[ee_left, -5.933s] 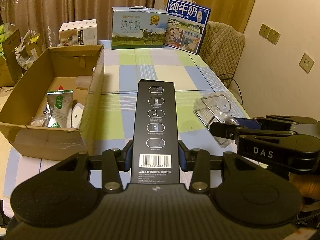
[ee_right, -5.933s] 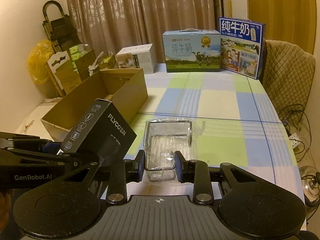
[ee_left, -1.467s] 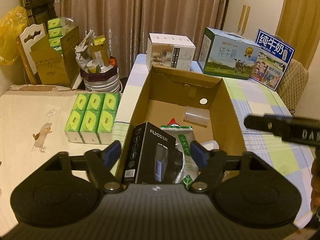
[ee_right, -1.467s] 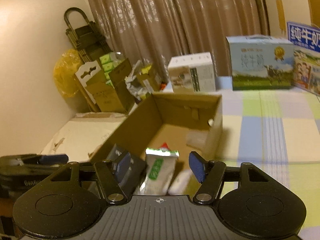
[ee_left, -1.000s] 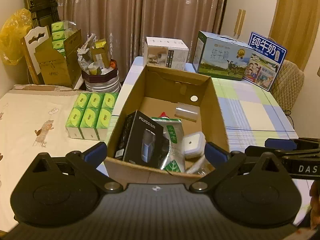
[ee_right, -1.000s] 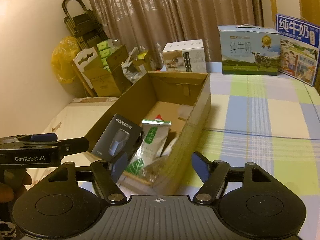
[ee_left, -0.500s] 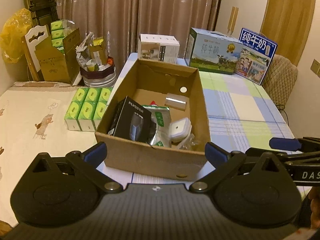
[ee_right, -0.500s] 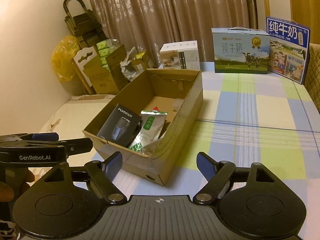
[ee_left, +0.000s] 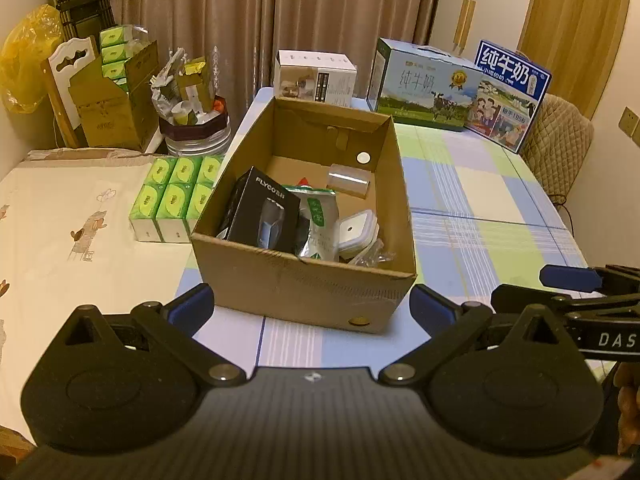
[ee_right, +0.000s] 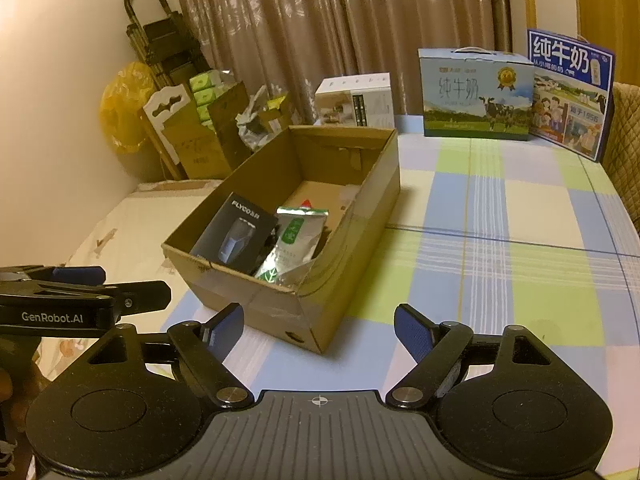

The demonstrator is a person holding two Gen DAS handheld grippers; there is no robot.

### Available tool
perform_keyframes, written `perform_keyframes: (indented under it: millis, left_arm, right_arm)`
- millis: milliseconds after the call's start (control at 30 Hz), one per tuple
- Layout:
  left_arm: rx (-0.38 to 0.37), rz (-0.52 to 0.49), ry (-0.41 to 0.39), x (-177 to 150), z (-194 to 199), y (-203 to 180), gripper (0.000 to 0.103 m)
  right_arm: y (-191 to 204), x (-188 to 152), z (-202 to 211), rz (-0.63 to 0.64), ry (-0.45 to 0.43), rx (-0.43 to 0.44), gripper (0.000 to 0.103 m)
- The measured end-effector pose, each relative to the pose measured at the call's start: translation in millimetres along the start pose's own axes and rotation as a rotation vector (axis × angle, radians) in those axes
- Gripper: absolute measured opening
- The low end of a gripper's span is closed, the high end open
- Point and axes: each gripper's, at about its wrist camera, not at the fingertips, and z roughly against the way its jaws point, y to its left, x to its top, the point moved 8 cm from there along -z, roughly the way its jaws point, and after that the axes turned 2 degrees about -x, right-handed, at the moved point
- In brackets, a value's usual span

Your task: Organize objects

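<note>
Cardboard box [ee_left: 304, 280] sits at the counter's [ee_left: 480, 216] left edge, light and stiff but open-topped; its walls should flex, so gripping both short ends seems safest. Inside, near end, the black carton [ee_left: 262, 216] is rigid, the foil pouch [ee_left: 318, 220] soft and slippery. Left view alone shows a lidded tub [ee_left: 354, 230]. Left claw [ee_left: 310, 306] and right claw [ee_right: 318, 328] both gape, holding nothing.

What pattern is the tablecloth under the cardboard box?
The tablecloth is a plaid of pale blue, green and cream squares, clearest in the right wrist view.
</note>
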Motion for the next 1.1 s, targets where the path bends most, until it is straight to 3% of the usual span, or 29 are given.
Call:
perform_keyframes:
  millis: [1100]
  left_arm:
    - [0.023, -0.017, 0.01, -9, -2, 3, 0.102]
  right_arm:
    - [-5, -5, -12, -0.016, 0.023, -0.031, 0.08]
